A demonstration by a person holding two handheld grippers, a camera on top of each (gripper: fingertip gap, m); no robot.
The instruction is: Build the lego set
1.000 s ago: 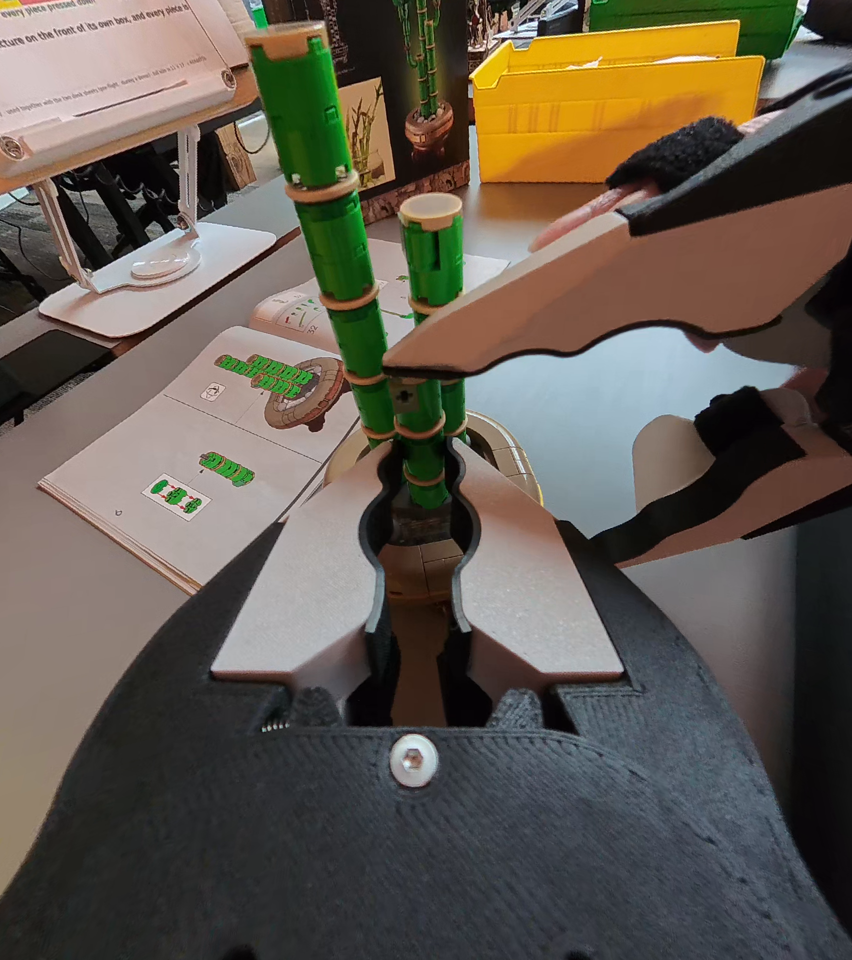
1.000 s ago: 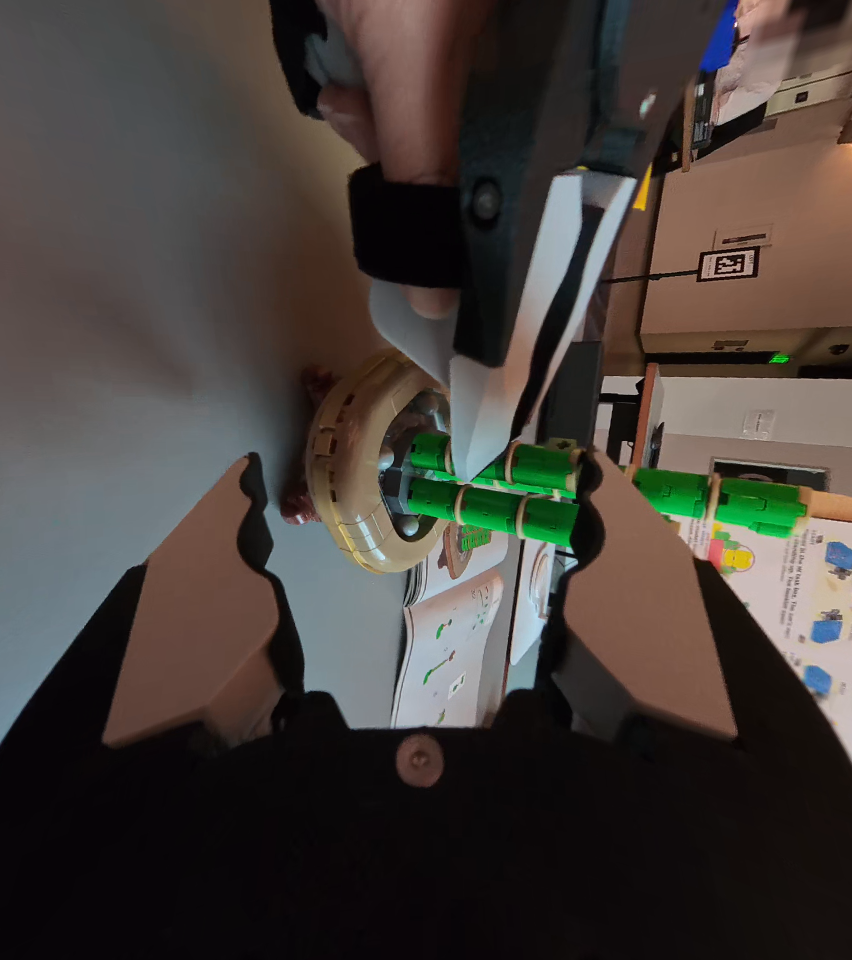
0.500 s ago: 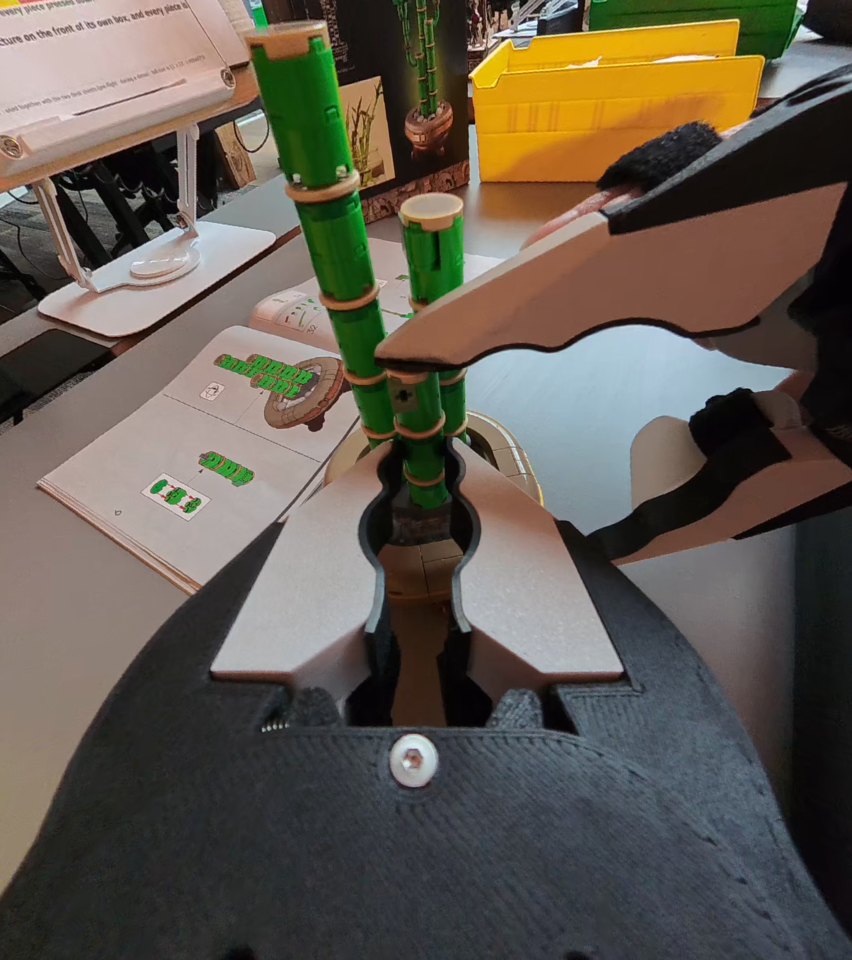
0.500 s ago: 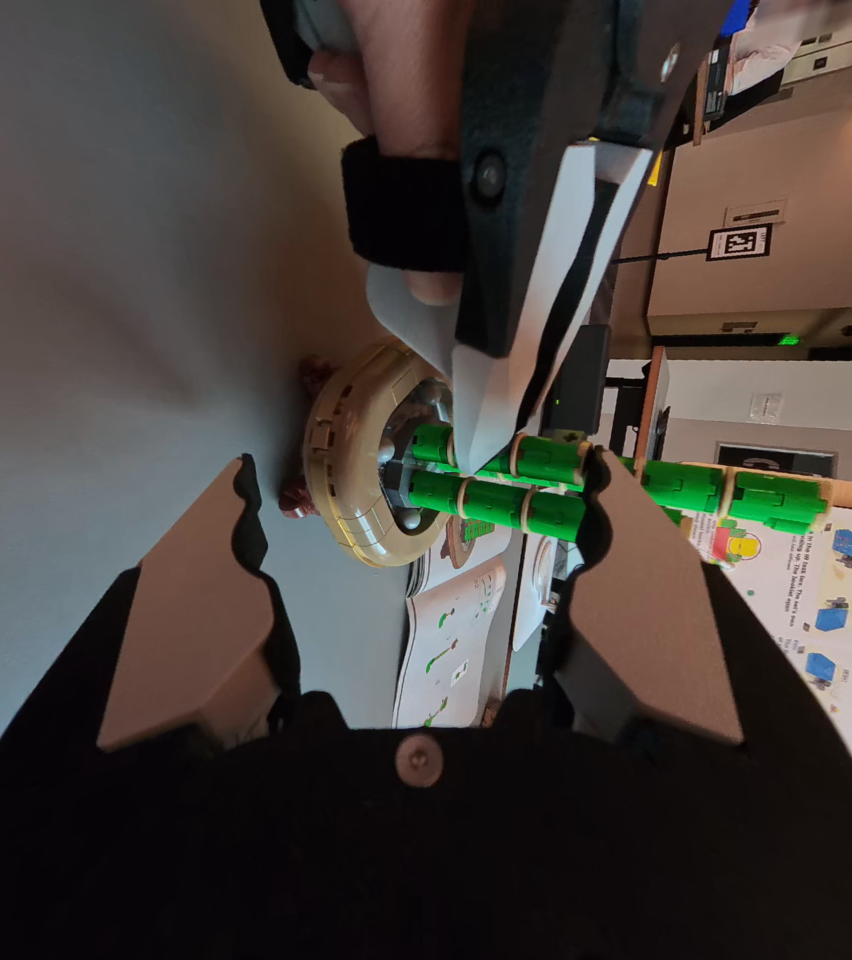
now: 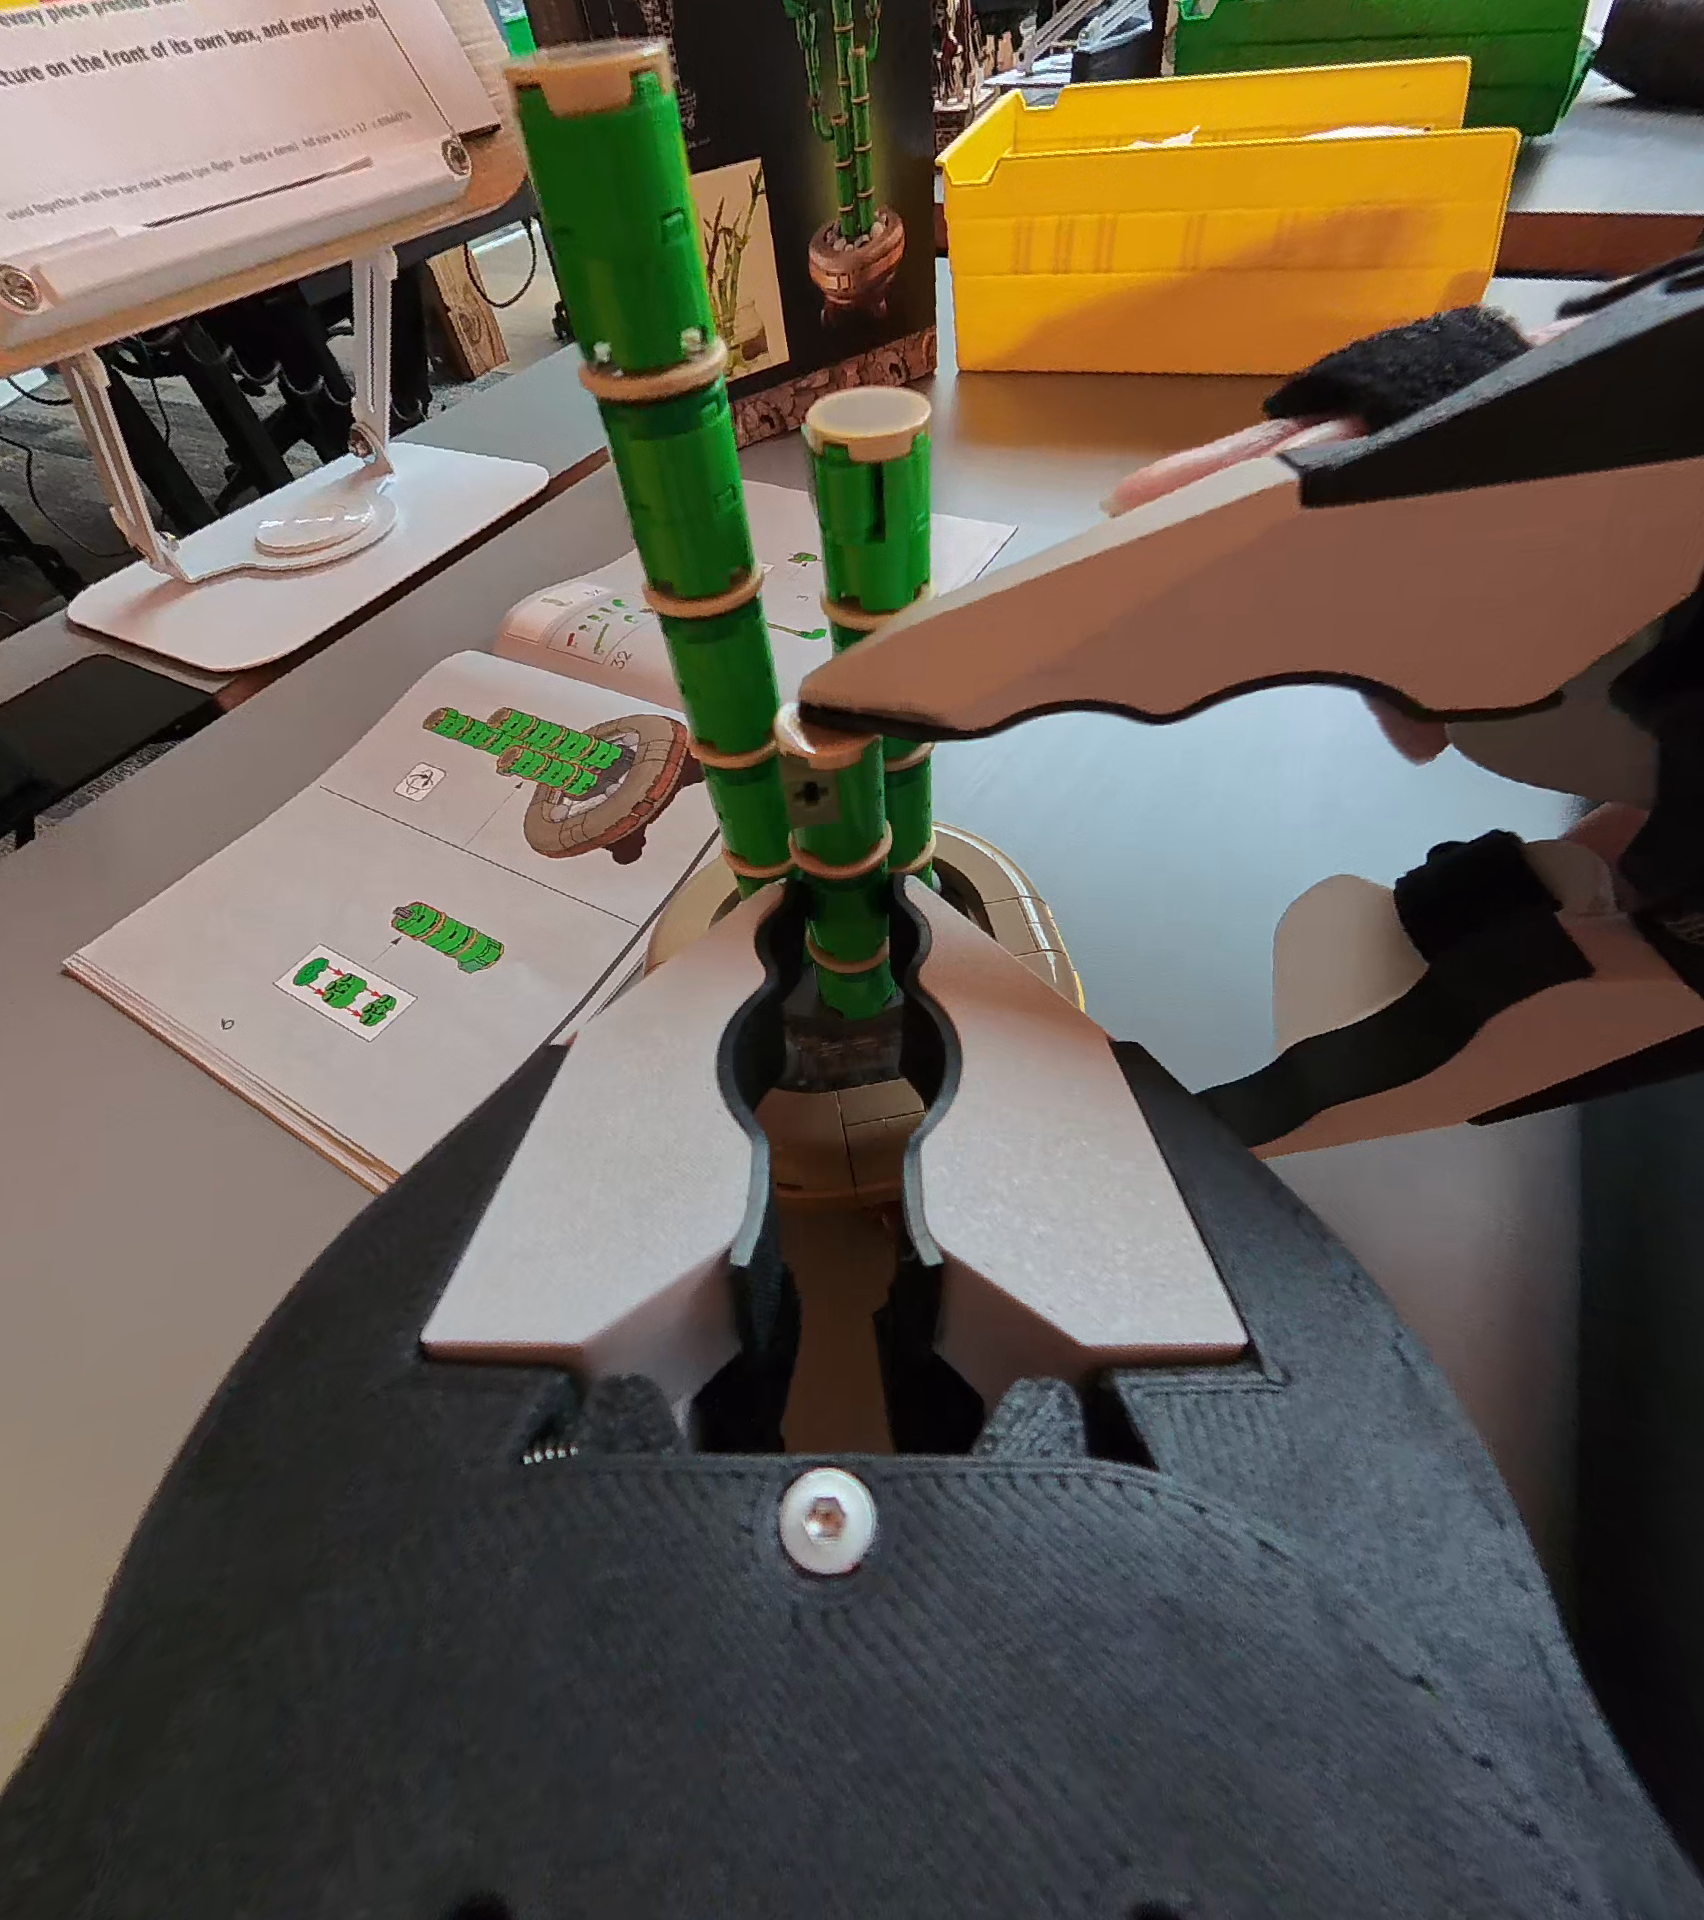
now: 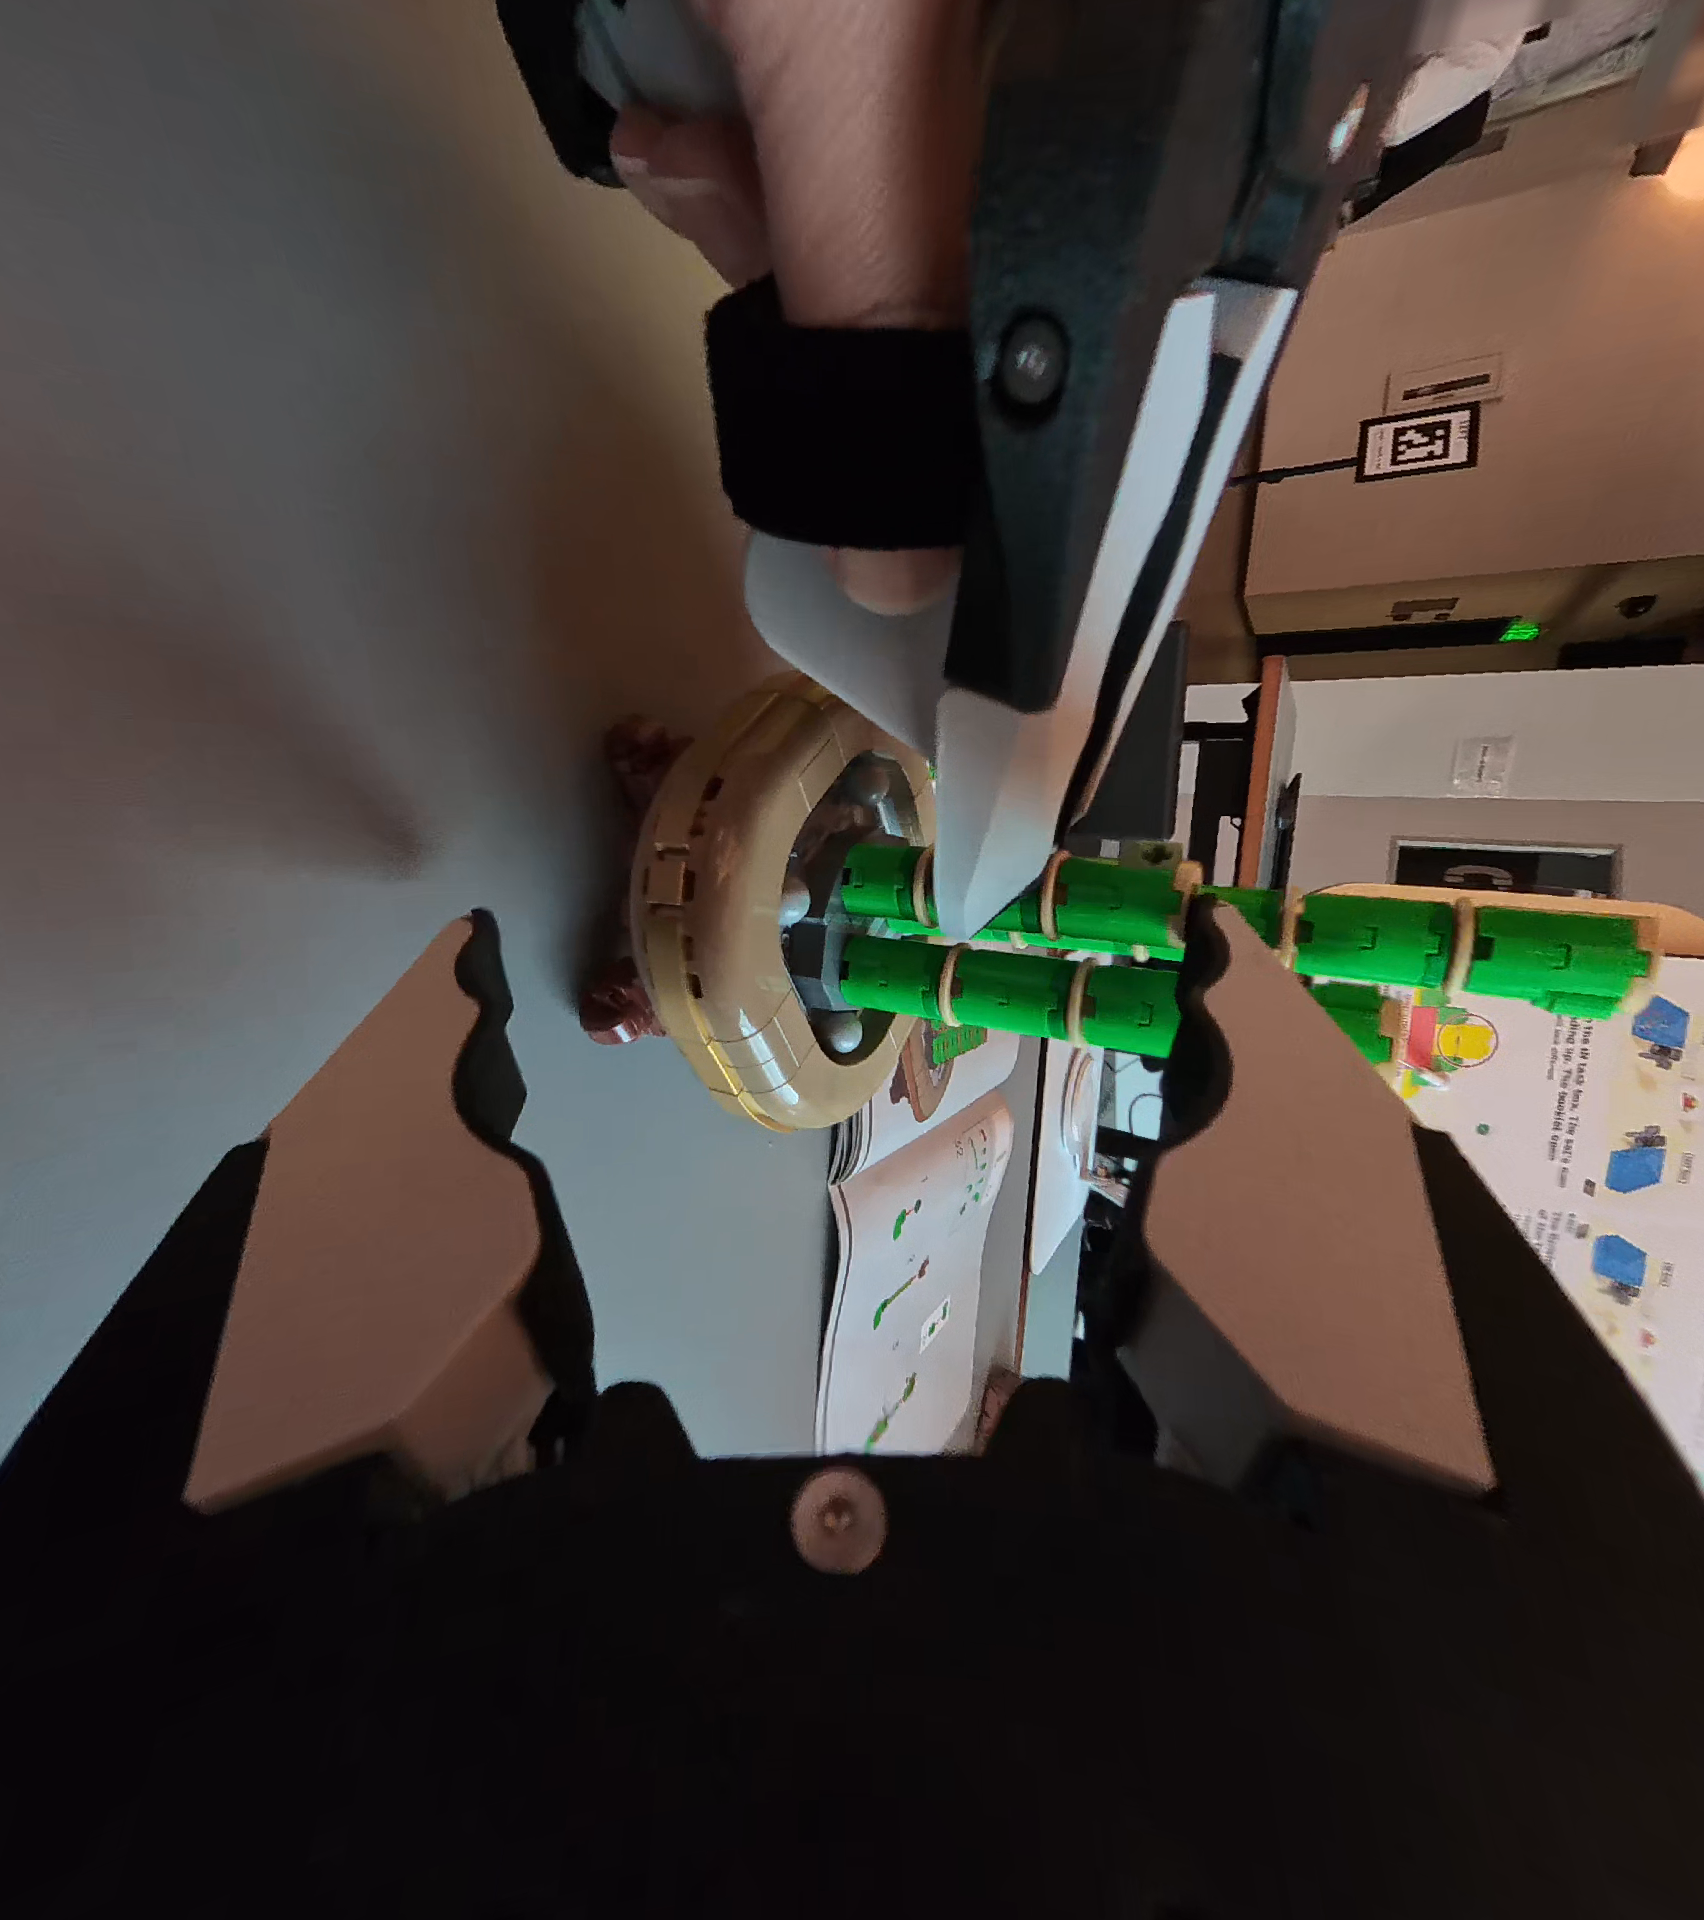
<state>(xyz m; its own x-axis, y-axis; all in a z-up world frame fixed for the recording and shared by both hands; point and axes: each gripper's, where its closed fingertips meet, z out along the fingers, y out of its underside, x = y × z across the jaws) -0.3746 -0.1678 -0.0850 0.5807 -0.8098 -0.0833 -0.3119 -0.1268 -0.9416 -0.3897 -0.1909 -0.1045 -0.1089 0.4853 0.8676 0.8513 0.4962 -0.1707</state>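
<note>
Left wrist view, left to right. White document stand with a printed sheet sat far left on the grey table. Open instruction booklet lay flat beside the model. Lego bamboo model: tan round pot base stood on the table, three green stalks upright in it. Tall stalk was leftmost, short stalk in front at centre, middle stalk just behind it. Left gripper was narrowed around the bottom of the short stalk, fingers close on both sides; firm contact could not be told. Set box stood behind the stalks, yellow bin right of it. Right gripper came in from the right, spread wide, rolled sideways; its upper fingertip rested on the short stalk's top ring, lower finger well apart beside the pot. Right wrist view confirmed wide jaws, nothing held, with stalks passing by the right-hand finger.
</note>
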